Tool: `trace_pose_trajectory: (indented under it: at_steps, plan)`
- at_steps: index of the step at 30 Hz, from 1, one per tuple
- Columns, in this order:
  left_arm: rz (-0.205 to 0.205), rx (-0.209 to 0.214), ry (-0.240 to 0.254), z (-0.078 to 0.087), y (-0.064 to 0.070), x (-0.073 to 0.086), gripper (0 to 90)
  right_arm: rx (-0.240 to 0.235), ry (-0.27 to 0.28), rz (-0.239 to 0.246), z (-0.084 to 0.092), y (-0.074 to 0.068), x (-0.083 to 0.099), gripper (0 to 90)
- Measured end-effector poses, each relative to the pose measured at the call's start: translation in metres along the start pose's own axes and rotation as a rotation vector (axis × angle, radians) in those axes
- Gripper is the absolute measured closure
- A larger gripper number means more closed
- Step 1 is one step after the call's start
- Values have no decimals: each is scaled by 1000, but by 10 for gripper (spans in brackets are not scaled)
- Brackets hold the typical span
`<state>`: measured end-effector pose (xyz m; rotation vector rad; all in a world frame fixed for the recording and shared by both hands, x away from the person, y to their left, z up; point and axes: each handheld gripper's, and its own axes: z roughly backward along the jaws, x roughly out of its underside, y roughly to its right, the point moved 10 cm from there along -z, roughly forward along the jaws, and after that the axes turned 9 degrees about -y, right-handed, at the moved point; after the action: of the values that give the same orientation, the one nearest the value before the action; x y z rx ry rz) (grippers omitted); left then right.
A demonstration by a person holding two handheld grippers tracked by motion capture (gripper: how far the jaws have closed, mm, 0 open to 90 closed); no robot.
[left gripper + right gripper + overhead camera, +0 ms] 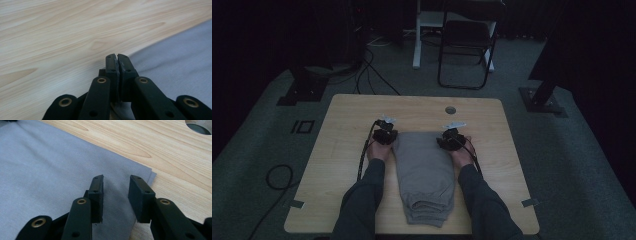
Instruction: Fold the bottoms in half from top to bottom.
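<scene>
Just plain grey folded trousers (424, 172), unlabelled.

Plain grey folded garment (424, 172) between the black left claw (117, 57) and black right claw (115, 181), pale wood-grain counter (347, 150) beyond both, brass-coloured rivets on the claws

High view dim, murky; gripper views bright, sharp.
</scene>
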<state>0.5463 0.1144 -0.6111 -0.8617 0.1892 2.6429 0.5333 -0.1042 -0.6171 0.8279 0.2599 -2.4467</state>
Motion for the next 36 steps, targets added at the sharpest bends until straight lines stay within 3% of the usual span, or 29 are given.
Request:
trace_pose_trajectory:
  at_steps: [4,6,10,15,22,29,34,36]
  plan:
    - [28,-32,-11,4,-13,5,828,-8,-8,-6,0,1,0,655]
    - [52,-17,9,7,-14,3,775,-1,-10,-19,1,3,-2,638]
    - [56,22,60,13,-8,-6,651,12,28,-74,4,14,-11,587]
    - [50,38,59,12,0,-7,531,3,37,-146,1,24,-17,521]
    - [61,58,-14,-6,7,1,467,22,12,-141,-9,24,-22,488]
    - [70,83,-15,-7,7,1,456,41,-33,-96,-19,18,-22,414]
    - [57,95,-12,-6,8,4,457,38,-23,-110,-19,22,-20,363]
    - [61,99,-11,-5,8,4,462,33,-23,-112,-18,23,-19,385]
